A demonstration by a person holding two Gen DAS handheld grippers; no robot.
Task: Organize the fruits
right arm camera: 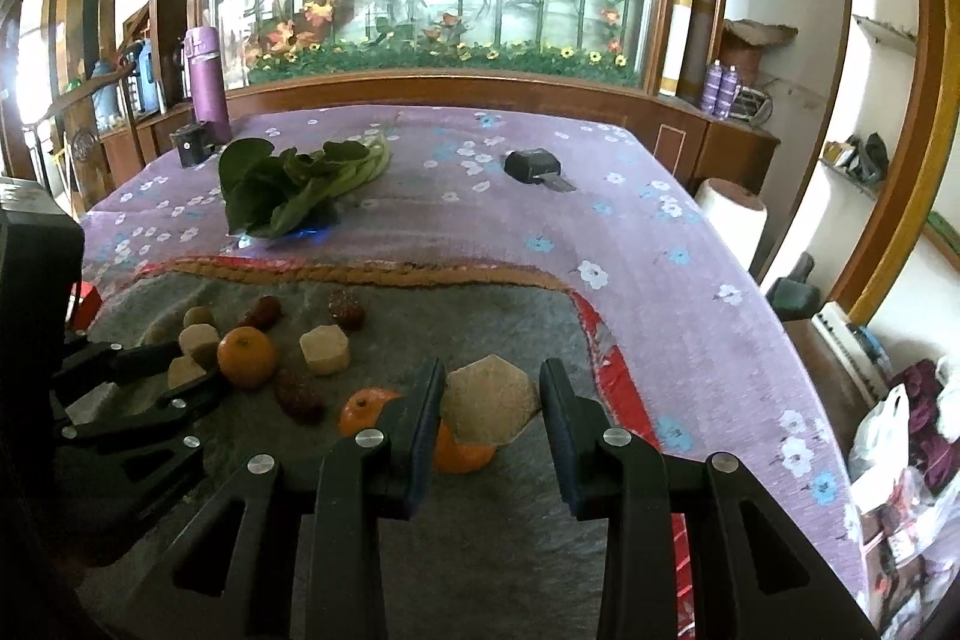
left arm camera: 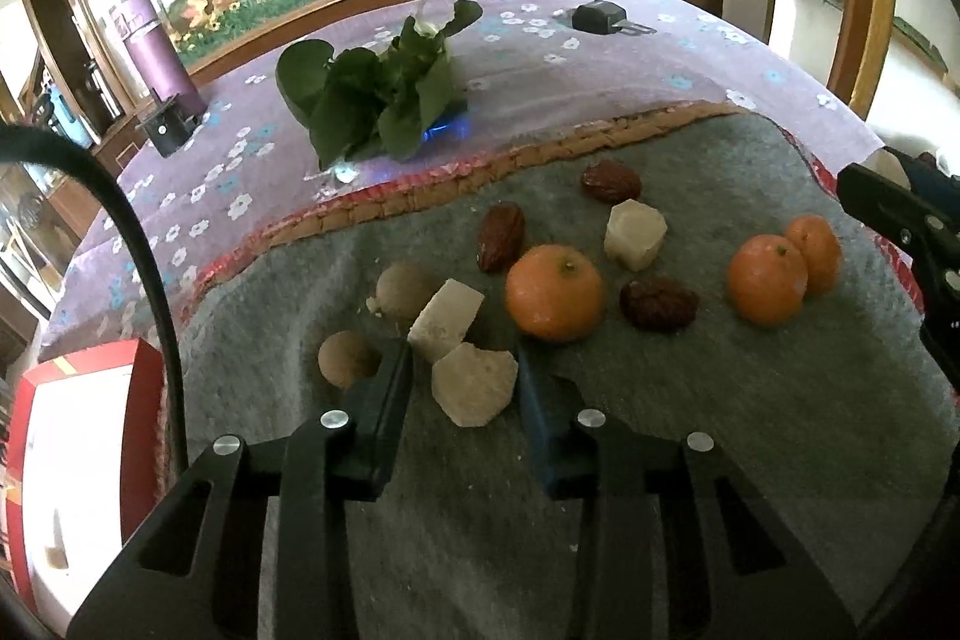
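Observation:
On a grey mat (left arm camera: 660,430) lie three mandarins, one in the middle (left arm camera: 553,292) and two at the right (left arm camera: 768,287), three red dates (left arm camera: 501,244), two brown round fruits (left arm camera: 408,287) and pale cut chunks (left arm camera: 447,319). My left gripper (left arm camera: 465,388) is open, its fingers on either side of a pale chunk (left arm camera: 474,391) lying on the mat. My right gripper (right arm camera: 492,400) is open around a pale hexagonal chunk (right arm camera: 492,400), with a mandarin (right arm camera: 462,451) just beneath and another (right arm camera: 366,409) to its left. The left gripper (right arm camera: 198,379) also shows in the right wrist view.
A purple flowered tablecloth (left arm camera: 570,58) covers the table beyond the mat. Leafy greens (left arm camera: 372,94) lie on it, with a black device (left arm camera: 597,17) farther back and a purple bottle (left arm camera: 157,52) at far left. A red and white box (left arm camera: 78,460) stands left of the mat.

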